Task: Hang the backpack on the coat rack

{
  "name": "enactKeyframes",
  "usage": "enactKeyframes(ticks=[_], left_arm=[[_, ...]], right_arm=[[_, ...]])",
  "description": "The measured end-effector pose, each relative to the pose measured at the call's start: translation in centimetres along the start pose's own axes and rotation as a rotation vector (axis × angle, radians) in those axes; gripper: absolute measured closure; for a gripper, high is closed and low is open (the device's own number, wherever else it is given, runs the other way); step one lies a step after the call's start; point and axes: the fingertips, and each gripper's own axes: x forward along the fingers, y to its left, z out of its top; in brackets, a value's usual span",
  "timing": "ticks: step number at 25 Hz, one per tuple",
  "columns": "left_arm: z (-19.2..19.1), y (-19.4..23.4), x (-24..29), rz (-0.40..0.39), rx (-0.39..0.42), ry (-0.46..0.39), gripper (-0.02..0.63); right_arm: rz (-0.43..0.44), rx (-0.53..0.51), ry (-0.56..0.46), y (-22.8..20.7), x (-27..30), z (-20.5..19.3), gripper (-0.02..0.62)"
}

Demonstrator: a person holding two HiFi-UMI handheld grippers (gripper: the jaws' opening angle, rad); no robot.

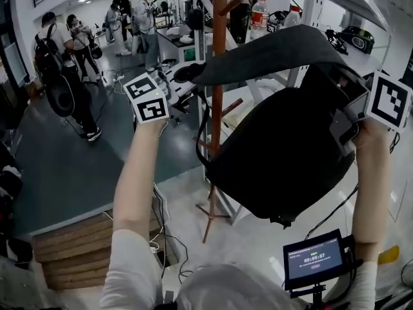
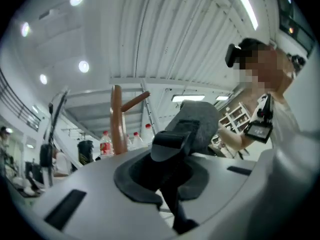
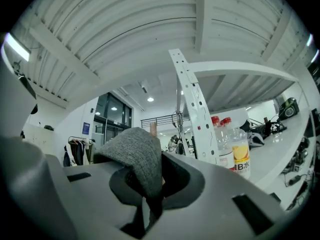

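A black backpack (image 1: 284, 154) hangs in the air to the right of the brown wooden coat rack (image 1: 218, 76). Its grey padded strap (image 1: 277, 50) arches from the rack's pole to the bag's top. My left gripper (image 1: 182, 73) is shut on the strap's left end, close to the pole. At the bag's upper right corner, my right gripper (image 1: 343, 118) is shut on the strap. In the left gripper view the strap (image 2: 197, 121) runs out of the shut gripper (image 2: 167, 184), with the rack's pole (image 2: 117, 121) just behind. In the right gripper view grey strap fabric (image 3: 137, 156) fills the right gripper (image 3: 147, 199).
Several people stand at the back left (image 1: 77, 44). Bottles (image 1: 260, 15) stand on a table behind the rack, beside a white perforated post (image 3: 190, 109). Wooden steps (image 1: 77, 247) lie at the lower left. Cables (image 1: 169, 237) trail over the floor; a small screen (image 1: 314, 258) sits at the lower right.
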Motion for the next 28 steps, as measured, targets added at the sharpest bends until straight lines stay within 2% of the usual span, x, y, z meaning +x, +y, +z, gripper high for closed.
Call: enactKeyframes(ticks=[2,5,6,8,15,19,22,24,26,28], left_arm=[[0.1,-0.2,-0.6,0.067,0.065,-0.043,0.600],[2.0,-0.4,-1.8,0.148,0.127,-0.158,0.597],[2.8,-0.6,-2.1,0.159,0.148,-0.191,0.597],[3.6,-0.7,-2.4,0.148,0.141,-0.226,0.597],[2.7,-0.4,-1.2,0.167,0.127,-0.199,0.597],[3.6,0.1,-1.2,0.224,0.105,-0.216,0.597],[5.0,1.2,-1.2,0.286,0.071,-0.209,0.598],[6.1,0.6,-0.9,0.291,0.064,-0.201,0.598],[7.0,-0.3,-0.2,0.305,0.087,-0.190,0.598],[7.7,-0.3,0.5,0.351,0.108,-0.177,0.600]], right_arm=[[-0.006,-0.033,-0.016,0.1,-0.5,0.5,0.557],[-0.022,-0.053,-0.030,0.0,-0.9,1.0,0.555],[-0.030,-0.053,-0.033,-0.1,-0.9,1.2,0.557],[-0.048,-0.050,-0.037,-0.4,-1.0,1.4,0.557],[-0.117,-0.020,-0.056,-1.6,-1.7,2.2,0.557],[-0.161,-0.035,-0.057,-1.8,-1.6,2.9,0.557],[-0.175,-0.120,-0.035,-0.7,0.0,3.8,0.557],[-0.163,-0.206,-0.020,0.3,1.5,4.4,0.557],[-0.176,-0.306,-0.008,0.9,2.4,4.9,0.555],[-0.206,-0.398,0.003,1.3,3.2,5.5,0.555]])
